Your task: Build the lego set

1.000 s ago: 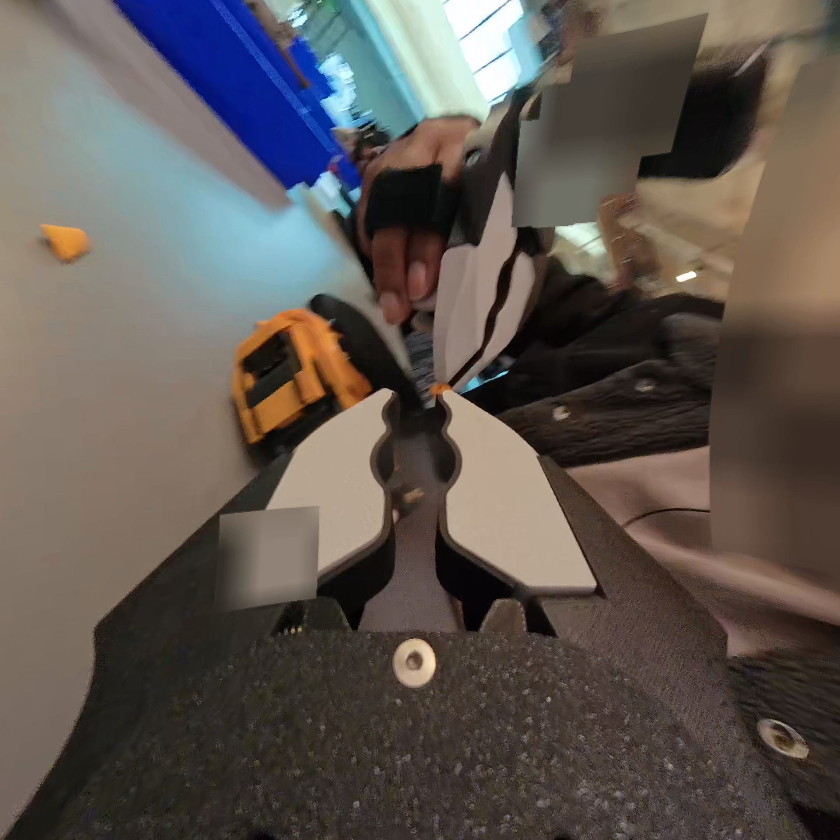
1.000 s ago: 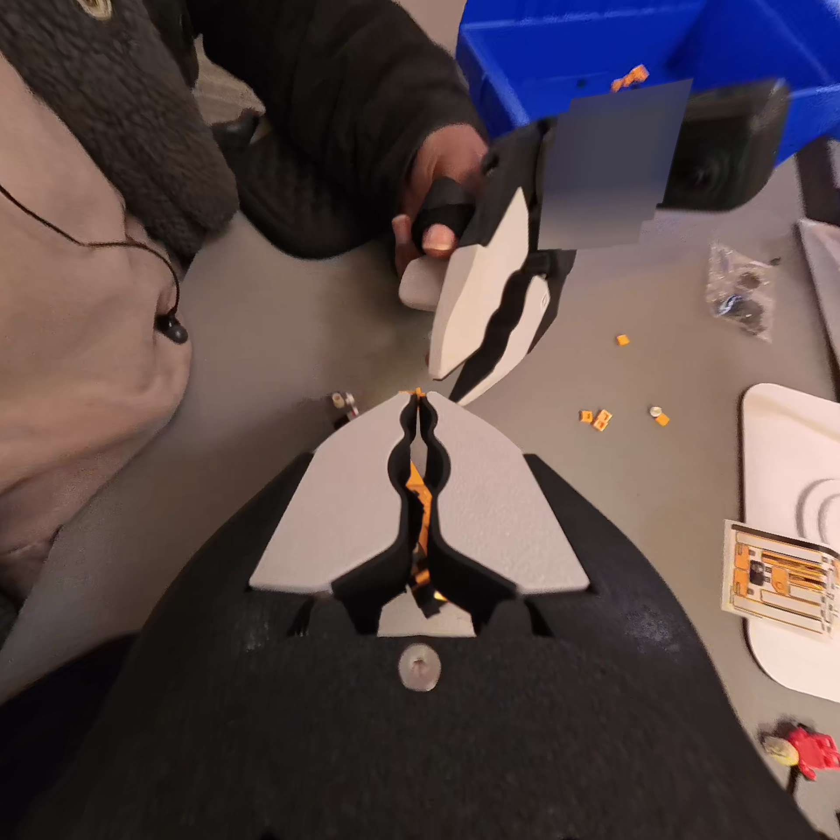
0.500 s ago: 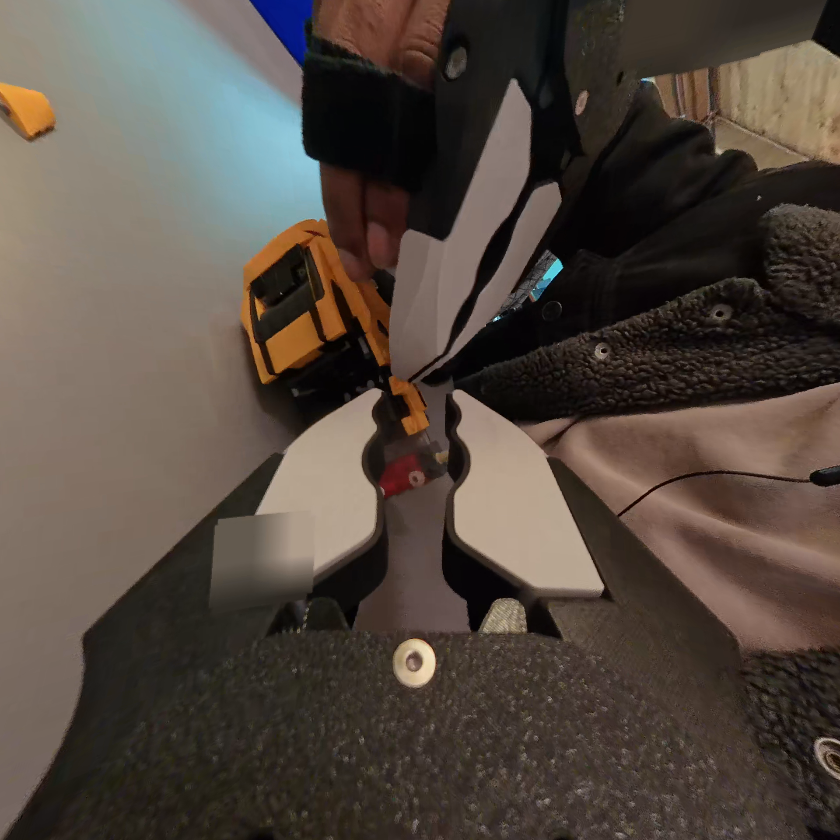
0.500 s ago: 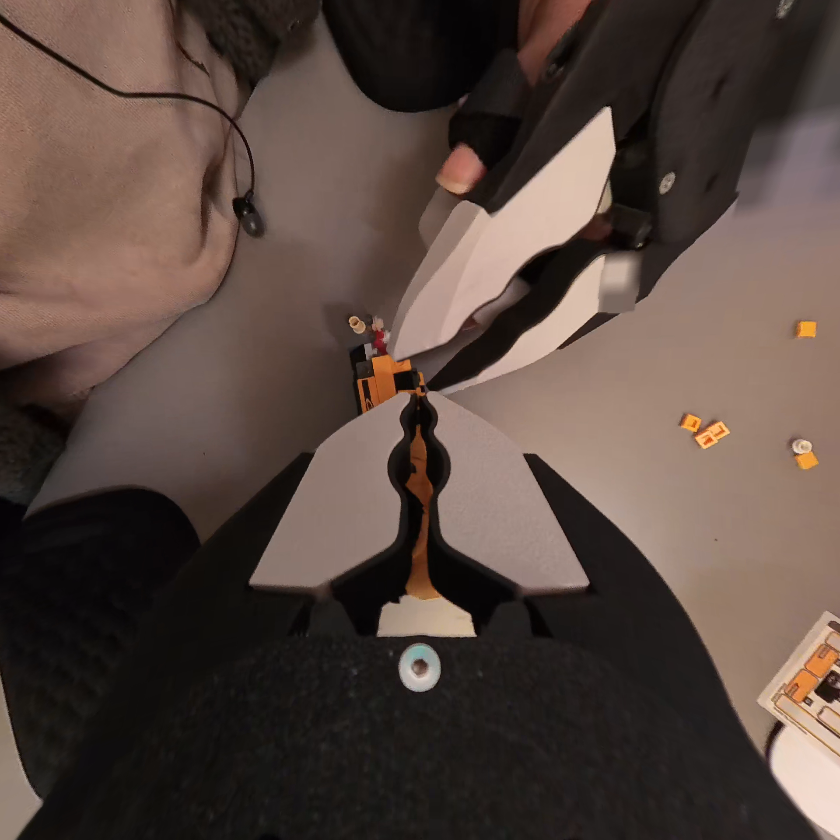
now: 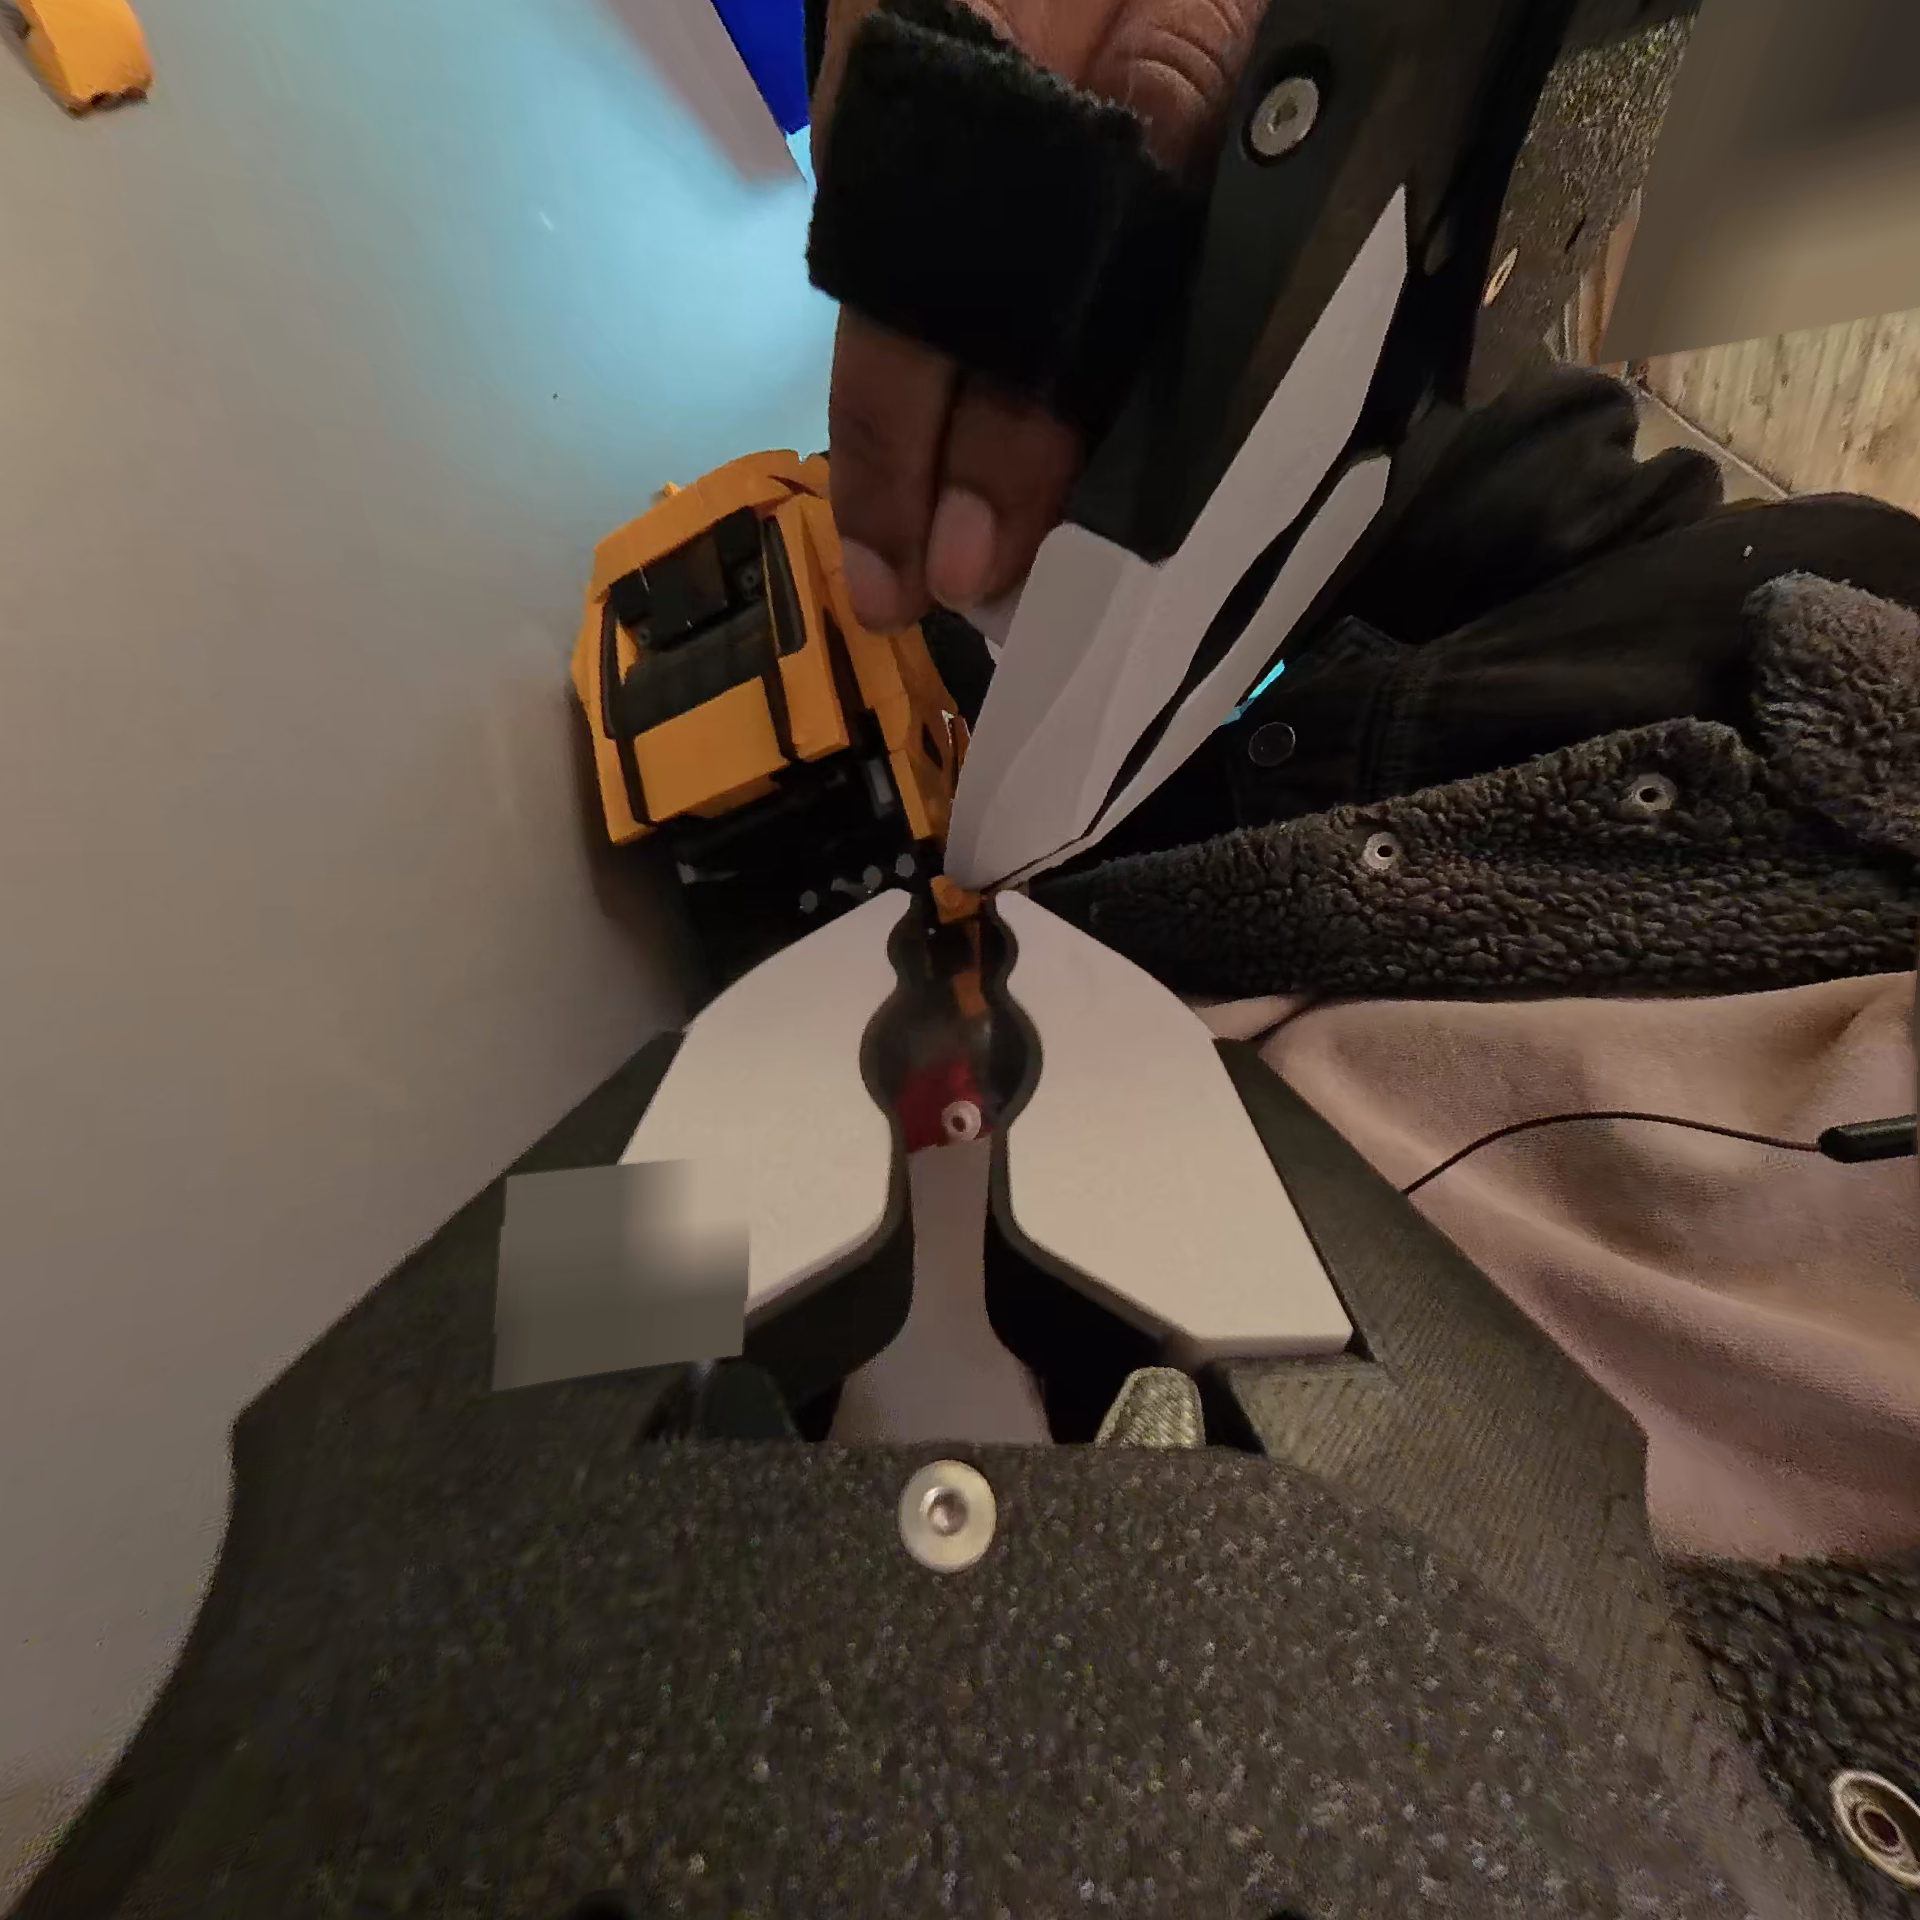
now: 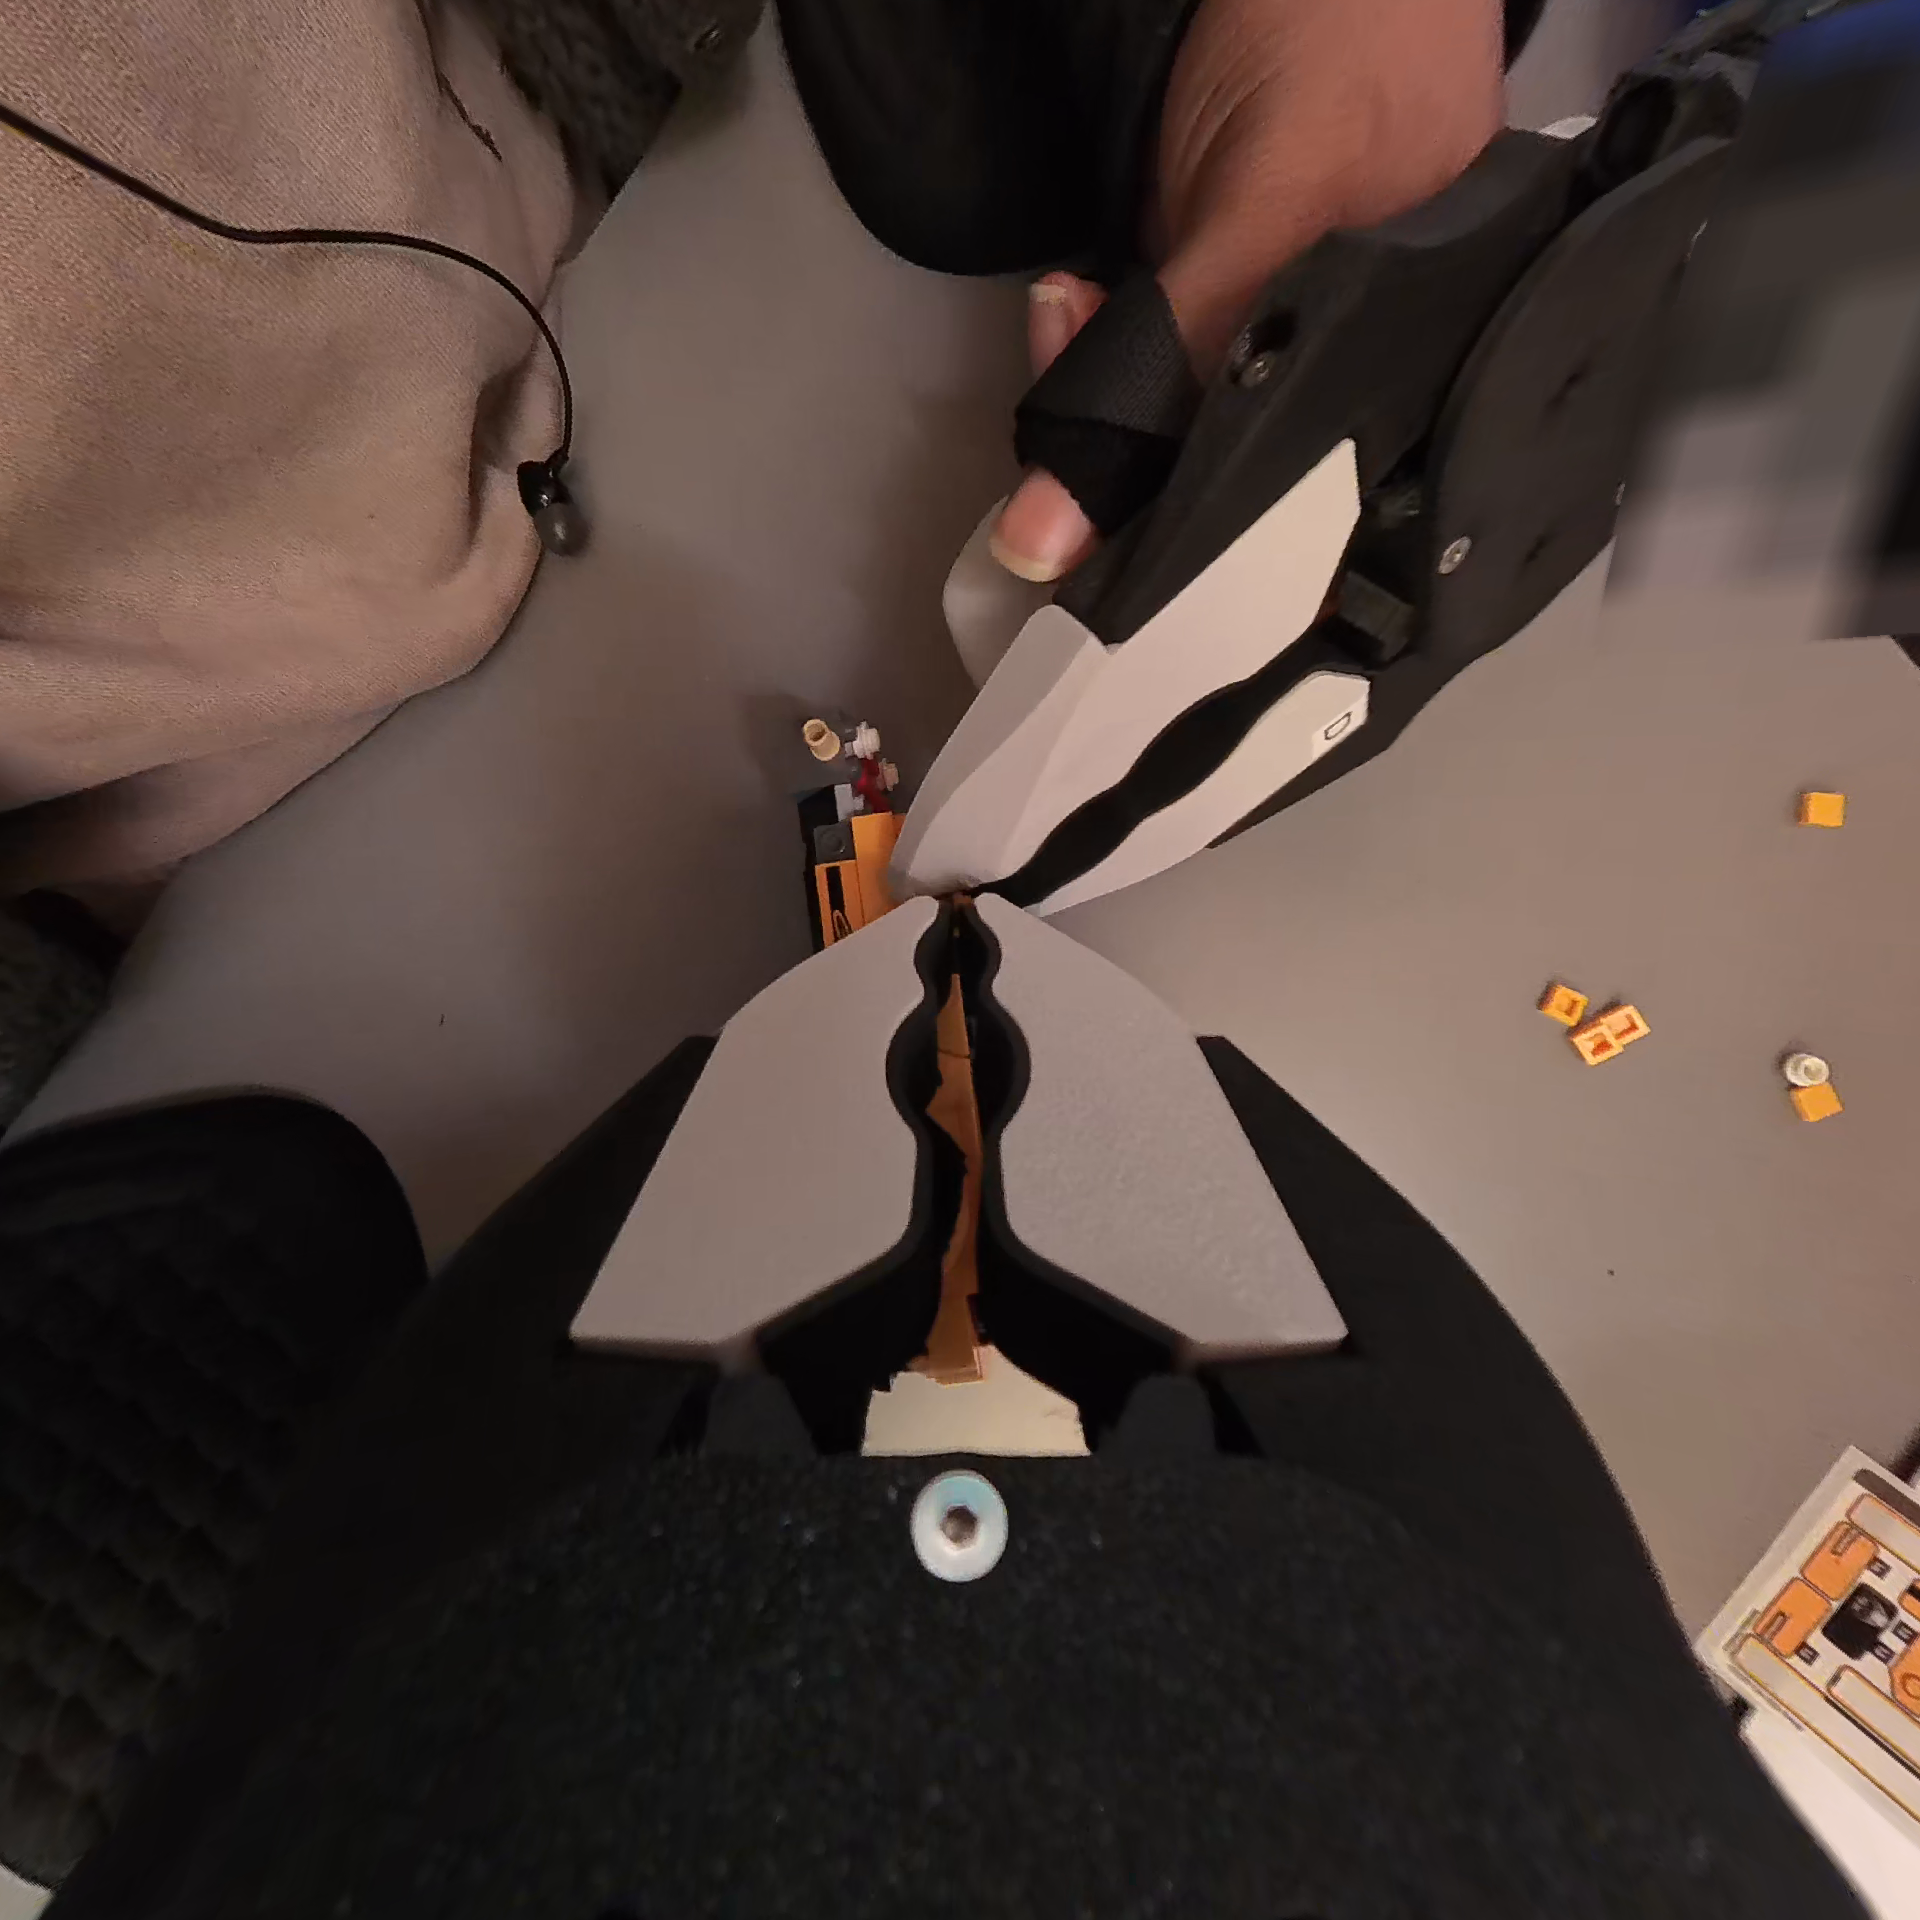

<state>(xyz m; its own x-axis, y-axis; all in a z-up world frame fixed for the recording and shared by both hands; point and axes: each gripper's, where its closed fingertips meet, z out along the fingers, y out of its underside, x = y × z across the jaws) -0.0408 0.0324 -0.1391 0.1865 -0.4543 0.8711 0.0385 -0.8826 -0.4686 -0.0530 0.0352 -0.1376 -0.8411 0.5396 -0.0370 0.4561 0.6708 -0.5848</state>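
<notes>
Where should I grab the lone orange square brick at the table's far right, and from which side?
Pinch the orange square brick across two opposite side faces, coming straight down from above. It lies flat and low on the grey table, so a sideways approach would probably scrape the surface. Nothing sits close beside it, leaving room for both fingers.

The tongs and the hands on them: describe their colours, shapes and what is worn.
Both tongs, left and right, have pale grey, leaf-shaped fingers with wavy black inner edges, set in a speckled black body with a silver screw. Each hand has a black strap round a finger. The person wears a dark fleece jacket over a beige top.
</notes>
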